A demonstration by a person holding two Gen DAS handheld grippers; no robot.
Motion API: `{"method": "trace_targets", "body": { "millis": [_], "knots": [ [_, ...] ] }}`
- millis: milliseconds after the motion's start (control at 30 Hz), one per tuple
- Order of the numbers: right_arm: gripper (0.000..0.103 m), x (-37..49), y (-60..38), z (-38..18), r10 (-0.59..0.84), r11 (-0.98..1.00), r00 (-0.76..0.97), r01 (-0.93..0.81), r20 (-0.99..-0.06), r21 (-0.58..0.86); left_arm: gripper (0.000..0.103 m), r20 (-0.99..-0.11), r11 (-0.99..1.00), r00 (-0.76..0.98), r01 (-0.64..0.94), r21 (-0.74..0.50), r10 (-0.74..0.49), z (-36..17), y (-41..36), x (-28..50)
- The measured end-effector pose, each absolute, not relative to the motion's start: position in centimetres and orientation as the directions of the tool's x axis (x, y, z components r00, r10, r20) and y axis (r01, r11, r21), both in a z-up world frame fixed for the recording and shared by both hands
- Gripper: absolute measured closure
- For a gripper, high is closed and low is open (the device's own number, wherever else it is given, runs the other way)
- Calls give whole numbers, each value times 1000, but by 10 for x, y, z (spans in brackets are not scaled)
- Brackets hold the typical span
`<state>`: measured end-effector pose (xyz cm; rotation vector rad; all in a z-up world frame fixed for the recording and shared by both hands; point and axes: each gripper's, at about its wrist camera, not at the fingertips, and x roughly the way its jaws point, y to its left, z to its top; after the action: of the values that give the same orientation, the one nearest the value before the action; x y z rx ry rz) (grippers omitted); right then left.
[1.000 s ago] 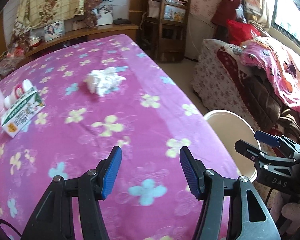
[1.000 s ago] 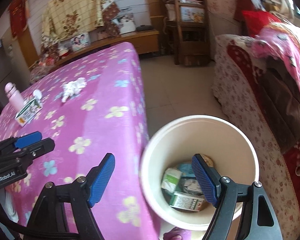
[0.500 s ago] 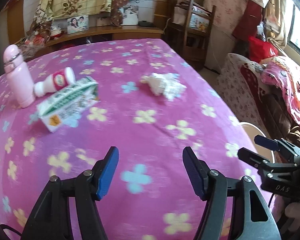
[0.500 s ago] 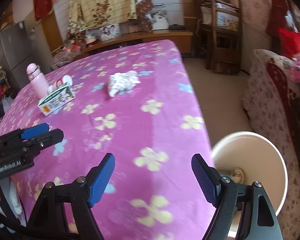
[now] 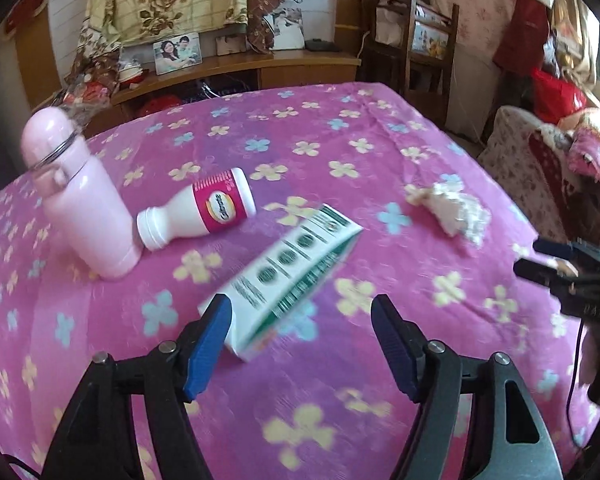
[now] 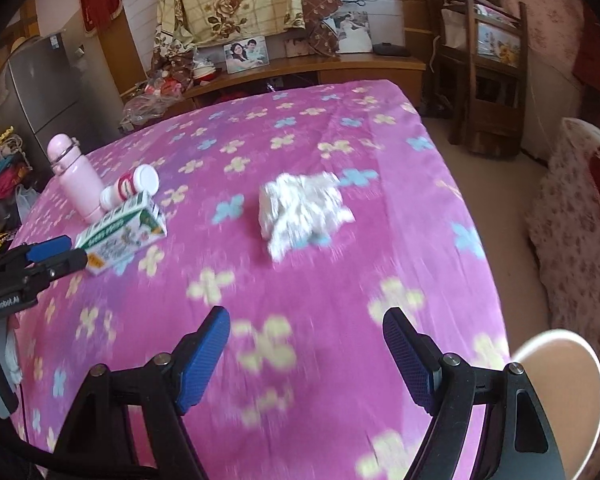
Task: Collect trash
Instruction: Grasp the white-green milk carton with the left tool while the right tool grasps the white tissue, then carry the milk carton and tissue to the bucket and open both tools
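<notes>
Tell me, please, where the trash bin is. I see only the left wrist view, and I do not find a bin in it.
Observer: The right wrist view shows a cream round plastic bin at its lower right corner, past the right edge of the pink flowered cloth.
Operator: Does the right gripper hold something?
Observer: No. The right gripper is open, with nothing between its fingers.
Operator: What lies in front of it?
Observer: The crumpled white tissue lies straight ahead of it on the cloth, well apart from the green and white carton.
</notes>
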<state>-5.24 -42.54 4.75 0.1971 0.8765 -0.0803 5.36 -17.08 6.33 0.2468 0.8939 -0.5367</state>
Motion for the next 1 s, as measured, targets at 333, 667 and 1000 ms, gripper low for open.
{"method": "trace_targets", "body": {
  "millis": [333,667,1000],
  "knots": [
    [21,22,-439,26,-4,980,613,158,-790,118,28,-837,793,469,605,74,-280,42,-191,89],
    [44,47,-438,15,-32,984,621,157,-783,85,56,-842,810,490,575,117,-226,32,-201,86],
    [75,-24,-432,37,29,984,644,114,-765,134,60,-847,822,452,569,32,-280,46,-210,20]
  ]
}}
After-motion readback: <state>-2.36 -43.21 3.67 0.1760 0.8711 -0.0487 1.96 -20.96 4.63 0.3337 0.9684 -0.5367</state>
